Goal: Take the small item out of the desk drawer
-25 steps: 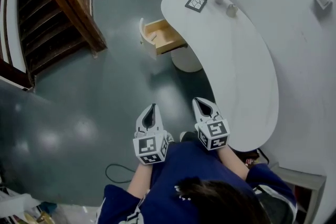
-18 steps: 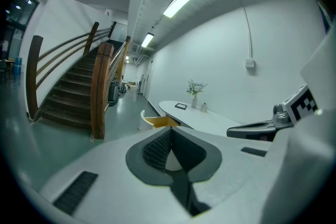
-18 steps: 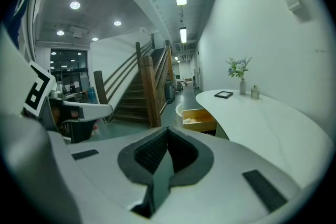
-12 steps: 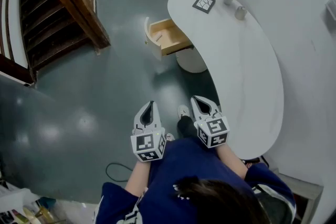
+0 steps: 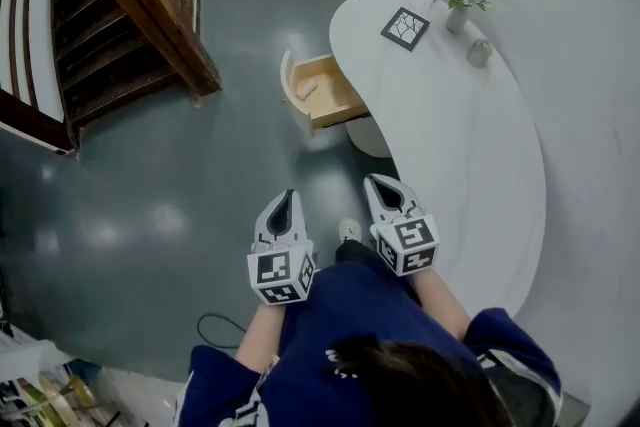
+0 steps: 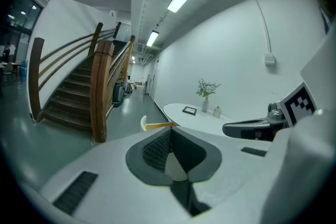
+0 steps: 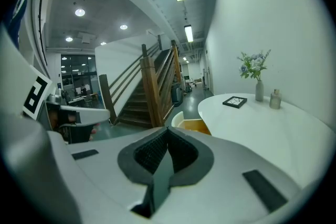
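An open wooden drawer [image 5: 335, 95] sticks out from the left side of the white curved desk [image 5: 470, 145]. A small pale item [image 5: 306, 90] lies inside it near the front panel. Both grippers are held side by side in front of the person's body, well short of the drawer. My left gripper [image 5: 289, 197] is over the dark floor, shut and empty. My right gripper [image 5: 381, 181] hangs by the near desk edge, also shut with nothing in it. The drawer [image 6: 157, 125] shows beyond the left gripper [image 6: 170, 131], and the drawer [image 7: 191, 124] also shows past the right gripper [image 7: 167, 131].
A wooden staircase [image 5: 130, 5] rises at the left. On the desk stand a vase of flowers [image 5: 460, 5], a small jar [image 5: 479, 53] and a black framed picture [image 5: 405, 28]. A white pedestal [image 5: 370, 137] stands under the desk. A cable [image 5: 215, 325] lies on the floor.
The person has moved forward with both grippers. The desk and open drawer now sit lower and nearer in the head view. Both grippers keep the same shut pose.
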A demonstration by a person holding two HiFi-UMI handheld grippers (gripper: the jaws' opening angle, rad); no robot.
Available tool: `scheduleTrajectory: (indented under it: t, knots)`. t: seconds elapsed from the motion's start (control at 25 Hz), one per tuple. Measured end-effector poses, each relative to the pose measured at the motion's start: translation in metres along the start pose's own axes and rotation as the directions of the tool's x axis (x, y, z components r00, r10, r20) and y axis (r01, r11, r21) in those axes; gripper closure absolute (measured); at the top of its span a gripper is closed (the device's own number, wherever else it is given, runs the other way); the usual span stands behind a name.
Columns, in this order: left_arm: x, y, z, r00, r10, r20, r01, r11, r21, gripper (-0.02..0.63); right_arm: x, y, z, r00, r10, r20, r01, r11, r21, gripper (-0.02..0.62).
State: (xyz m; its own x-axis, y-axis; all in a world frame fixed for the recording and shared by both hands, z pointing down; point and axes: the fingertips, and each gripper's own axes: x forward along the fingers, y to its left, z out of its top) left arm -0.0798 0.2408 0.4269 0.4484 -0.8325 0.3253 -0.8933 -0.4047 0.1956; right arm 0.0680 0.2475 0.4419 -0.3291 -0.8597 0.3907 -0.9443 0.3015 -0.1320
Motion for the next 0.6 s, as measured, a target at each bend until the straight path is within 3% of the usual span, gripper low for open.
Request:
scheduleTrajectory:
  t: [0.24,0.6]
  knots:
    - [0.054,-0.025,0.014,1.000,0.005,-0.019,-0.004,0.999,0.040,0.603,0.027,-0.044,0.025,0.999,0.043,0.008,-0.043,0.999,-0.004,0.588]
    - [0.101,-0.044,0.019,0.998,0.030,-0.059,-0.028,0.999,0.043,0.603,0.052,-0.070,0.020,0.991,0.132,-0.032,-0.130,0.990,0.055,0.588]
